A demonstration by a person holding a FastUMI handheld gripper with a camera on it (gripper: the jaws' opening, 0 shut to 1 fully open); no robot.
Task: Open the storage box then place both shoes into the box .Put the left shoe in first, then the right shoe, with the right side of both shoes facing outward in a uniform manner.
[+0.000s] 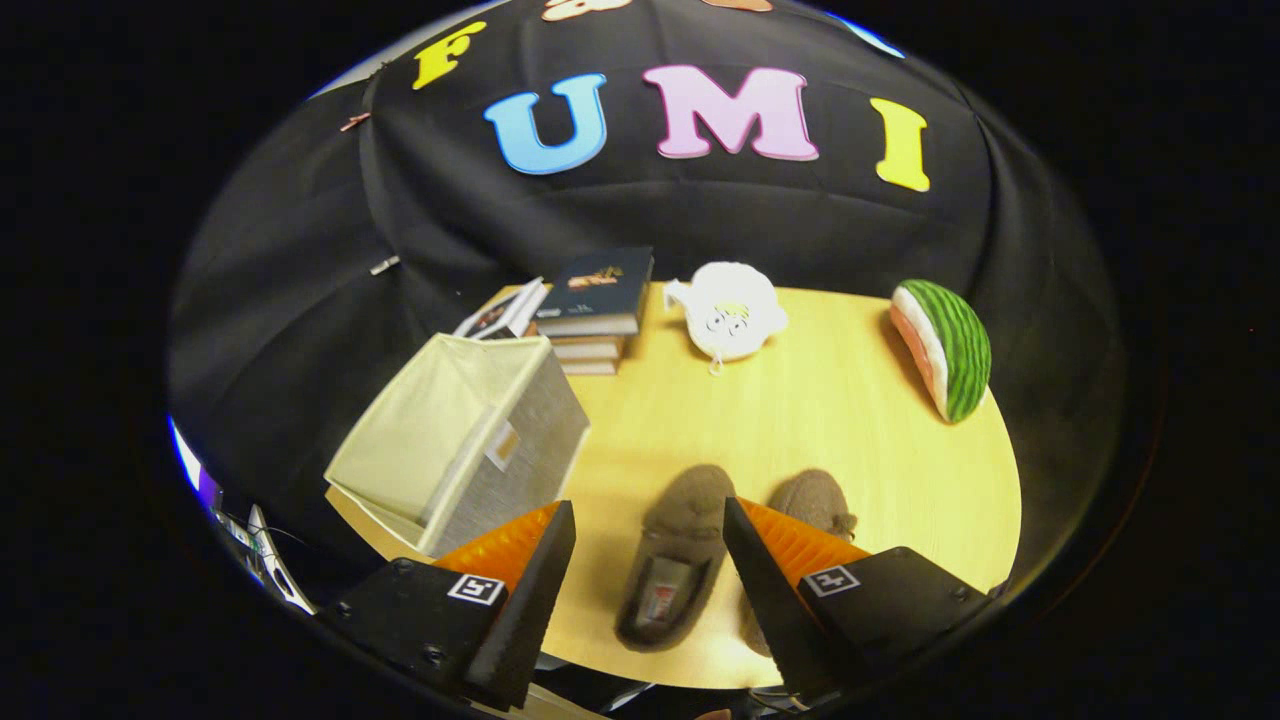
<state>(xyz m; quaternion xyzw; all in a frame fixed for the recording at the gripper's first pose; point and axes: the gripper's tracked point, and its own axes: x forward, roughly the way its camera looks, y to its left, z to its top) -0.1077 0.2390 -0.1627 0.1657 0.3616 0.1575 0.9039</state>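
In the gripper view the gripper (pixel 650 540) hovers above the table (pixel 850 440) with its fingers spread wide, holding and touching nothing. Two brown slippers lie below: the left slipper (pixel 675 560) shows in the gap between the fingers, the right slipper (pixel 815 500) just beside it, partly behind the right finger. One open fabric storage box (pixel 470 445) stands tilted ahead of the left finger. Beyond sit one stack of books (pixel 595 310), one white plush toy (pixel 730 315) and one watermelon-slice plush (pixel 950 345). The slipper's insole label and the book covers are too blurred to read.
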